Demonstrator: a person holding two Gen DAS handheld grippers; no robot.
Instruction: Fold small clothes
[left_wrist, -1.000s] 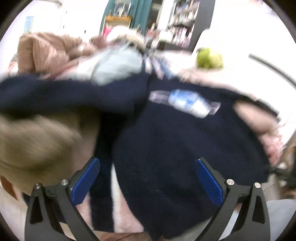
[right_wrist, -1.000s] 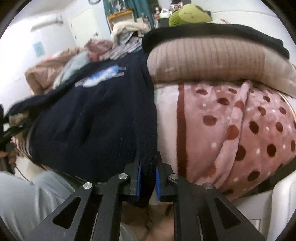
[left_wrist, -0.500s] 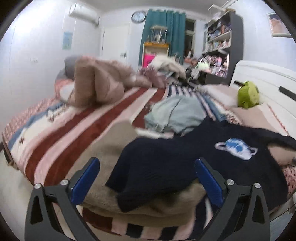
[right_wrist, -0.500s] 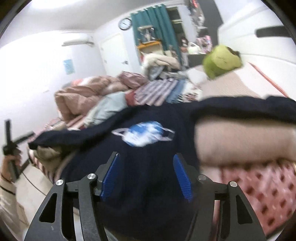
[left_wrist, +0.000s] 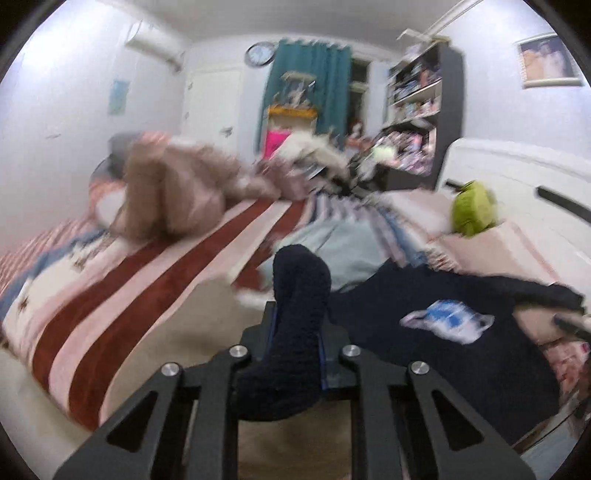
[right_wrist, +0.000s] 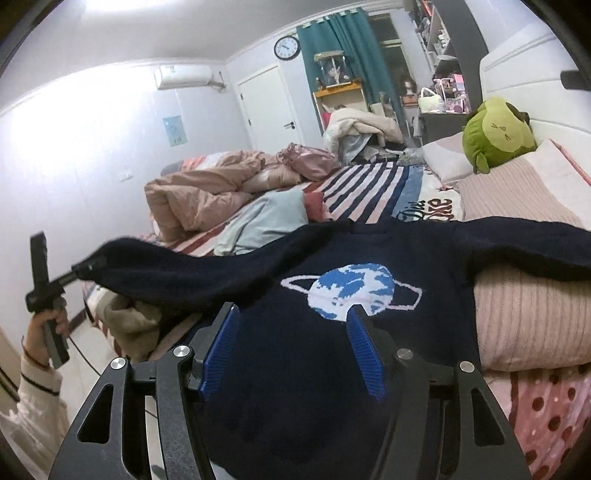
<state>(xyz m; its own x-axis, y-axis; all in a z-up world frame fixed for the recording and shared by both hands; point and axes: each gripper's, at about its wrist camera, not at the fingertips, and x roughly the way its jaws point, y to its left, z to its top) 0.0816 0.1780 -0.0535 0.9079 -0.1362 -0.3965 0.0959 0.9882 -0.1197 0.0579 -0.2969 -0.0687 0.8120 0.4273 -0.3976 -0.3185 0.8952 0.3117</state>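
Note:
A small navy knit sweater (right_wrist: 295, 369) with a blue planet motif (right_wrist: 351, 290) lies face up across the near end of the bed. My left gripper (left_wrist: 295, 328) is shut on the cuff of its left sleeve (left_wrist: 295, 291), which sticks up between the fingers; in the right wrist view that gripper (right_wrist: 79, 271) holds the sleeve (right_wrist: 184, 269) stretched out to the left. My right gripper (right_wrist: 291, 347) is open and empty, just above the sweater's hem. The right sleeve (right_wrist: 517, 240) drapes over a pink ribbed pillow (right_wrist: 532, 325).
The bed has a striped blanket (left_wrist: 147, 288), a crumpled tan duvet (right_wrist: 207, 192), a pale blue garment (right_wrist: 266, 218) and a green plush toy (right_wrist: 495, 133) by the white headboard (right_wrist: 517, 74). A polka-dot blanket (right_wrist: 546, 413) hangs at the right. A shelf and teal curtains stand behind.
My left gripper has shut on the left sleeve cuff and pulled it out to the left. My right gripper let go of the hem earlier and stays open above it.

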